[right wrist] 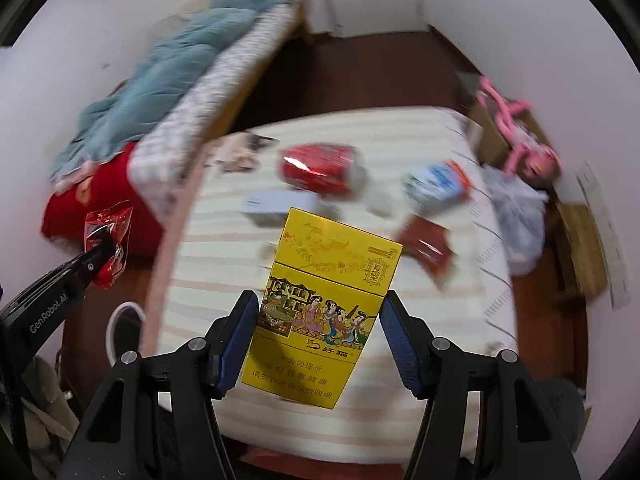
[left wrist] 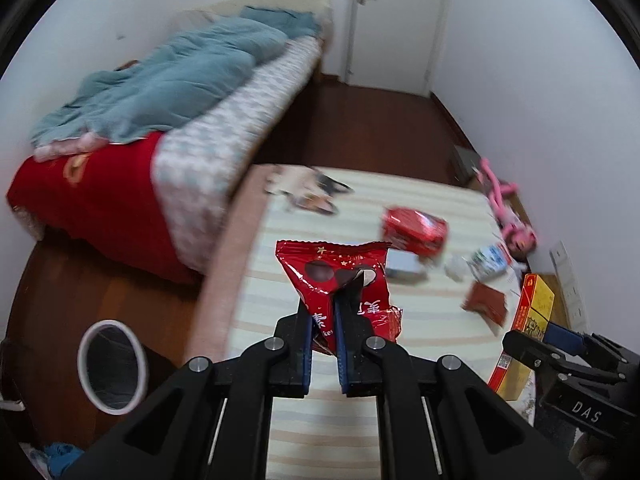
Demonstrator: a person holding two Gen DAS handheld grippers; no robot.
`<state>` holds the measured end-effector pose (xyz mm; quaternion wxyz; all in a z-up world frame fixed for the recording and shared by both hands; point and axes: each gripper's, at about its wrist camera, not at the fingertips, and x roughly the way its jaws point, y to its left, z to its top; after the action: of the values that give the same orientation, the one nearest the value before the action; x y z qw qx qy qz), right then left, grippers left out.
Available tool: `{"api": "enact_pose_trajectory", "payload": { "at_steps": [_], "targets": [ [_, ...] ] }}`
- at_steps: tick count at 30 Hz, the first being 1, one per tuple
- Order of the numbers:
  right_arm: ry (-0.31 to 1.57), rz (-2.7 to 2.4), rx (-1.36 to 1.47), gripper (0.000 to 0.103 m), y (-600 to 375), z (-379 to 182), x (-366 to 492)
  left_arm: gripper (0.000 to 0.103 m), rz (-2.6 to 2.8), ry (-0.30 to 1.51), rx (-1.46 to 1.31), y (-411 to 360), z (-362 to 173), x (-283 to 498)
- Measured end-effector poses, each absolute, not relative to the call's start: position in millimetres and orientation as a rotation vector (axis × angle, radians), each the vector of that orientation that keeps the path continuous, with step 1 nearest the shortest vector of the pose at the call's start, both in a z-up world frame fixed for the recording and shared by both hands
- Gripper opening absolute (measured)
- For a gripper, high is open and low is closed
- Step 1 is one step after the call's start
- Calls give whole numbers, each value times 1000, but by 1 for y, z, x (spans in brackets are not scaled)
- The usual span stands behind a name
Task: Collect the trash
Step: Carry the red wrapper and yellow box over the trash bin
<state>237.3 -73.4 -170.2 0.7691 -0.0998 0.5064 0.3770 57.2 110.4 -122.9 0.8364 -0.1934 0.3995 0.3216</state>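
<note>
Pinched between the narrow fingers of the left gripper point(left wrist: 324, 312), a red snack wrapper point(left wrist: 340, 276) is held up above the striped table point(left wrist: 304, 420). A yellow cigarette box point(right wrist: 324, 316) is seen between the wide-set fingers of the right gripper point(right wrist: 318, 344); the left pad seems to touch the box, but a gap is seen at the right pad, so it cannot be told if the box is really gripped. More trash is left on the table: a crushed red can point(left wrist: 414, 230), a small grey box point(left wrist: 404, 266), a crumpled white paper point(left wrist: 456, 268), a blue and white carton point(left wrist: 490, 260) and a brown packet point(left wrist: 486, 304). A white-rimmed bin point(left wrist: 112, 366) is seen on the dark wood floor point(left wrist: 380, 128), down to the left of the table, well apart from the wrapper. A bed with a teal blanket point(left wrist: 172, 88) is behind. The wrapper is thin and slippery, so it could be dropped on the floor if it is let go before it is over the bin. The box could slip and fall if it is not squeezed on both sides. The pictures are blurry, so a fast swing could make a miss more likely.
</note>
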Motion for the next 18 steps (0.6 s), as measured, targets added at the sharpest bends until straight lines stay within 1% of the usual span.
{"api": "enact_pose_trajectory", "payload": {
  "at_steps": [4, 9, 14, 18],
  "targets": [
    [1076, 935, -245, 64, -23, -149, 205, 7, 778, 814, -428, 149, -107, 5],
    [1069, 1099, -299, 64, 55, -138, 151, 7, 914, 814, -456, 197, -106, -63],
    [1089, 1273, -398, 64, 152, -151, 77, 7, 1049, 842, -527, 250, -127, -136],
    [1121, 1370, -490, 64, 225, -178, 20, 7, 1083, 906, -654, 298, -162, -188]
  ]
}}
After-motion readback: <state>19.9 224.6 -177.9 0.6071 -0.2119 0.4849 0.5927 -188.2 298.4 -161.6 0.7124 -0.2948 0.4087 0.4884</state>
